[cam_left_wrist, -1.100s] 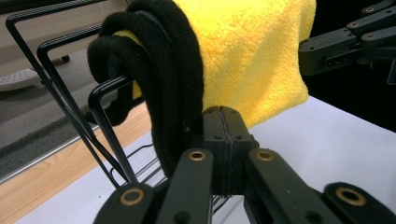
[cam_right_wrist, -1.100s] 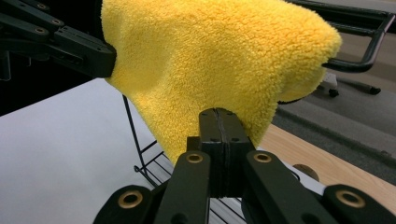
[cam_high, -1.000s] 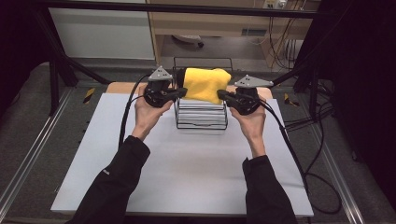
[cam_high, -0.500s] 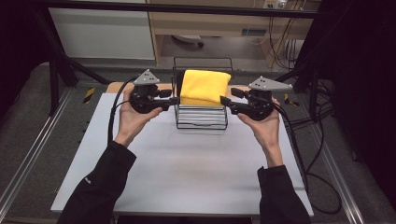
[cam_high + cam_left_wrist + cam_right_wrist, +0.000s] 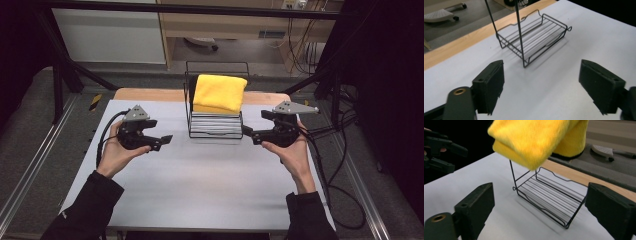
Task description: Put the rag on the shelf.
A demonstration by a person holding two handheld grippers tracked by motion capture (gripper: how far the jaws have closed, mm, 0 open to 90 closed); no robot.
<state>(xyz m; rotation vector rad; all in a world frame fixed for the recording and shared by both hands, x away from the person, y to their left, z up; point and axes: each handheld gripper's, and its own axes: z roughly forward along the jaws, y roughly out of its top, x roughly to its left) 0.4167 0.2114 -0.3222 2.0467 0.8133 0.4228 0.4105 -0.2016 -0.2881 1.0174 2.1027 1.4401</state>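
A folded yellow towel (image 5: 219,93) lies on the top shelf of a black wire rack (image 5: 215,131) at the back middle of the white table (image 5: 200,185). My left gripper (image 5: 161,142) is held open to the left of the rack, apart from it, with nothing between its jaws. To the right of the rack my right gripper (image 5: 250,135) is open and just as empty. In the left gripper view the rack's bare lower shelf (image 5: 534,37) lies ahead of the left gripper (image 5: 541,65). The right gripper view has the towel (image 5: 536,137) overhanging the rack (image 5: 549,195) beyond the right gripper (image 5: 540,190).
A wooden strip (image 5: 150,94) runs along the table's far edge. Cables (image 5: 325,165) trail from the right gripper over the table's right side. Dark frame posts (image 5: 60,85) stand at the left, and a grey floor lies beyond the table. The left gripper (image 5: 441,150) appears far off in the right gripper view.
Both grippers have let go of the towel's sides and drawn outward and back toward the person. The towel stays on the rack's top shelf.
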